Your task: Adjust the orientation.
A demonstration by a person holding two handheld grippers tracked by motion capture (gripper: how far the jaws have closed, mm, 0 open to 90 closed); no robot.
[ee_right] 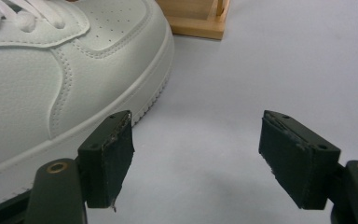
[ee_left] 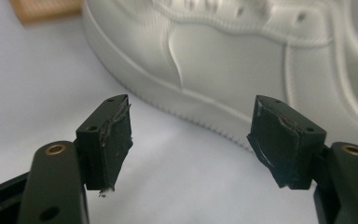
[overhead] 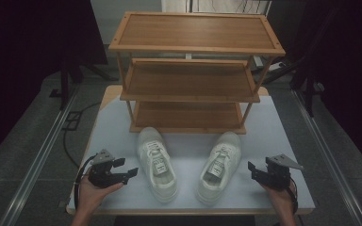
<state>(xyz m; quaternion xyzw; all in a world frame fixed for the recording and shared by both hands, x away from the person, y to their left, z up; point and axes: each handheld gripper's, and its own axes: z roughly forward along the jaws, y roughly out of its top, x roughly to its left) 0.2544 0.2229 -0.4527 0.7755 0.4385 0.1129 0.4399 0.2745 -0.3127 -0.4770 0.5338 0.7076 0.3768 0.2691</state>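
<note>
Two white shoes lie toes toward the rack: left shoe just inward of the open, empty left gripper, right shoe just inward of the open, empty right gripper.

No text or label can be read.

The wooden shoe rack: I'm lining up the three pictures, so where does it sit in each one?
High view: the wooden shoe rack stands at the table's far side, behind both white sneakers.
Left gripper view: a blurred wooden corner at the top left edge, beside the left sneaker.
Right gripper view: its base at the top centre, past the right sneaker.
Shared landmark: the pale table top.
</note>
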